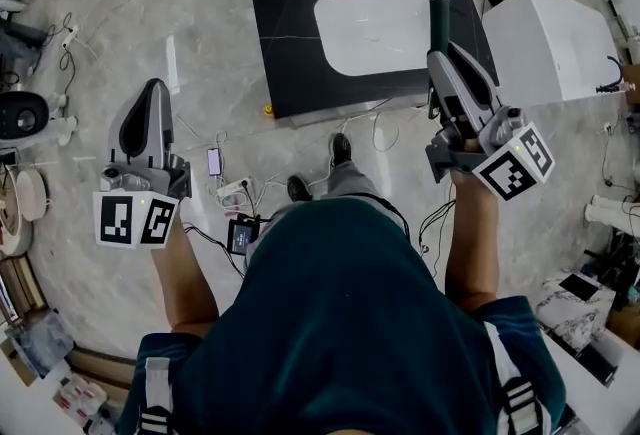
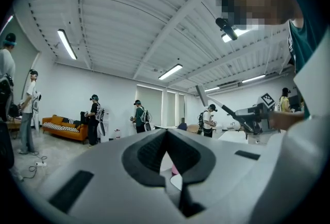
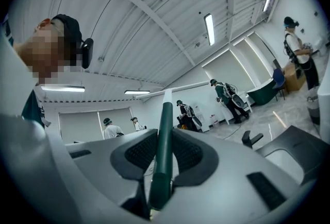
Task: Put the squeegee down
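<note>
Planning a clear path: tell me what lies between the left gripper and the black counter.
Head view: mostly bare marbled floor between the left gripper and the counter; a small yellow object sits by the counter's corner.

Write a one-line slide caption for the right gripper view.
Right gripper clamps the squeegee by its dark green handle, with the sink at lower right.

Left hand-held gripper [image 2: 166, 138] jaws together, empty, orange sofa [image 2: 64, 126] at left, people standing beyond, right hand-held gripper [image 2: 242, 119] holding squeegee [image 2: 202, 95]
</note>
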The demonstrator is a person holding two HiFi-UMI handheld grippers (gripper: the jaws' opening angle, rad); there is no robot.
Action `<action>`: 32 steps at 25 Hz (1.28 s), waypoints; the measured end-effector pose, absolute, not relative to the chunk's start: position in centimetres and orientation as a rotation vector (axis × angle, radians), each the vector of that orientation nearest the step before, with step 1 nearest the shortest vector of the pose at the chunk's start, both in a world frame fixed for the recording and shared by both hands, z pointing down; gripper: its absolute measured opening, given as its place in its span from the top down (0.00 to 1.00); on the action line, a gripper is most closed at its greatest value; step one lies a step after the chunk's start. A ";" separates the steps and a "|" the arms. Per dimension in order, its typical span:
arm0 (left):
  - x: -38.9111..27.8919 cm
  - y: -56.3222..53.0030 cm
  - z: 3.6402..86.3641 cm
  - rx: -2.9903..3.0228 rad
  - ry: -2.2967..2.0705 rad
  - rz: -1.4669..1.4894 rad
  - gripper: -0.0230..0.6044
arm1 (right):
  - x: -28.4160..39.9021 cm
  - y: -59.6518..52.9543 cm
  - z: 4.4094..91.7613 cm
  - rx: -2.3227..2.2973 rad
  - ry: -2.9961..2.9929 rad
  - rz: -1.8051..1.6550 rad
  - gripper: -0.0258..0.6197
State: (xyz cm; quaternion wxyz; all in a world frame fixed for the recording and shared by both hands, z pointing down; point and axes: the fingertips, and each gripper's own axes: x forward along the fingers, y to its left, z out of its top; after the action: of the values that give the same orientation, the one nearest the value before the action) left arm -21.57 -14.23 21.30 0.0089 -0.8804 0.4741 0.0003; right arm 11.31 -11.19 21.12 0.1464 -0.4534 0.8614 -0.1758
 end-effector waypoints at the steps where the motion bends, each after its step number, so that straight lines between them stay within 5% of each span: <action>1: -21.5 -14.4 21.2 -2.742 1.494 0.002 0.96 | 11.4 -11.8 21.2 -1.295 2.487 -0.513 0.82; 32: -20.8 -18.9 27.5 -2.705 1.824 -0.139 0.96 | 10.1 -28.2 33.2 -1.108 2.567 -0.893 0.82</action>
State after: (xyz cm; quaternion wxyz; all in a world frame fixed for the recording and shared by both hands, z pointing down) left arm -20.79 -18.89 27.45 -0.0618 -0.8268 0.5574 -0.0426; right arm 10.13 -28.20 33.24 0.1030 -0.3755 0.8699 -0.3027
